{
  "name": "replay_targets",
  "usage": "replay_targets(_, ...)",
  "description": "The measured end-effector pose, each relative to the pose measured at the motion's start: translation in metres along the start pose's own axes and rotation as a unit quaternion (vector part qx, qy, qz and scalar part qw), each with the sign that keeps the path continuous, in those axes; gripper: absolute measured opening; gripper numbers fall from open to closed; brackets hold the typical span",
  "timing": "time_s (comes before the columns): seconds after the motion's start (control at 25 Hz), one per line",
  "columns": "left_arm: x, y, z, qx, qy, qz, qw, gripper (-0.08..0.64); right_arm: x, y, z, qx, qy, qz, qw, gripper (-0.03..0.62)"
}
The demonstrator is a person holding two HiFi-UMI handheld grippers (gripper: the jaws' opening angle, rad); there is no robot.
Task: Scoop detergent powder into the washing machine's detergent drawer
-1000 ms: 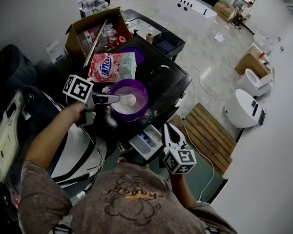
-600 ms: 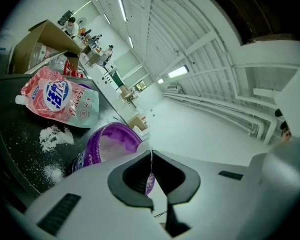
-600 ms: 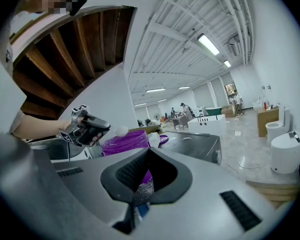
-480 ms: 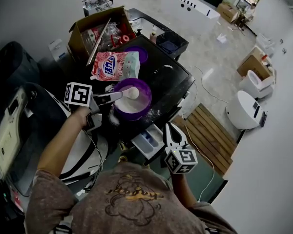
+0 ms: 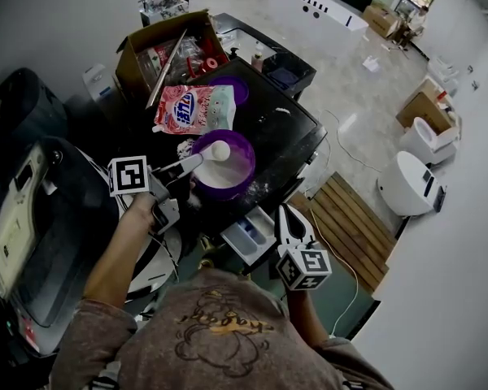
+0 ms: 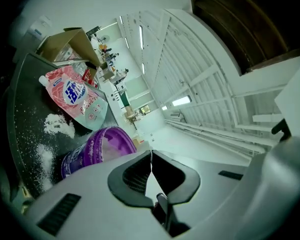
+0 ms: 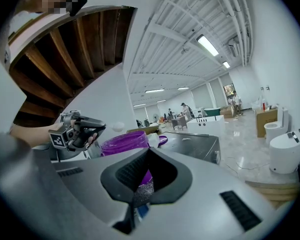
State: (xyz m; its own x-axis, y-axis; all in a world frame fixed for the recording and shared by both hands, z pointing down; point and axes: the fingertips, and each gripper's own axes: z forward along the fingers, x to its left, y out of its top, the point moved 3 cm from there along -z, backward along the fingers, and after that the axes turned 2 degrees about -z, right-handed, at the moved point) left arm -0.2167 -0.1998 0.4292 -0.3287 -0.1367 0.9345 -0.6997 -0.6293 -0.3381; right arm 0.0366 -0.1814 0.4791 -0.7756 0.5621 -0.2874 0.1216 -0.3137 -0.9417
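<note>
1. i'm pinching the spoon (image 5: 205, 156) in my left gripper (image 5: 176, 170), its heaped bowl hanging over the purple tub (image 5: 247, 166) of powder.
2. my right gripper (image 5: 283, 213) is hovering pressed together and empty just beside the open drawer (image 5: 246, 236), which is sticking out near the tub.
3. i'm judging the scoop done; the next move is calling for carrying it level across to the drawer.
</note>
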Motion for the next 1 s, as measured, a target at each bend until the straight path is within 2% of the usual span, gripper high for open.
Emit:
replay_targets(0.2, -0.001, -0.005, -0.005, -0.031, -0.004, -0.024, 0.9992, 0.023, -0.003, 0.004, -0.002, -0.002, -0.009, 0.001, 1.0, -0.006)
replay_targets(0.52, 0.003, -0.025, -0.009, -0.075, -0.033, -0.066, 0.9944, 0.023, -0.003, 0.003, -0.008, -0.005, -0.015, 0.013, 1.0, -0.006)
replay_targets(0.68, 0.003, -0.033, -0.005, -0.078, -0.039, -0.076, 0.9933, 0.023, -0.007, 0.0, -0.011, -0.004, -0.016, 0.006, 1.0, -0.006)
replay_targets(1.0, -0.018, -0.049, 0.012, -0.058, -0.06, -0.068, 0.9942, 0.023, -0.016, 0.002, -0.029, -0.003, -0.031, 0.007, 0.999, -0.006)
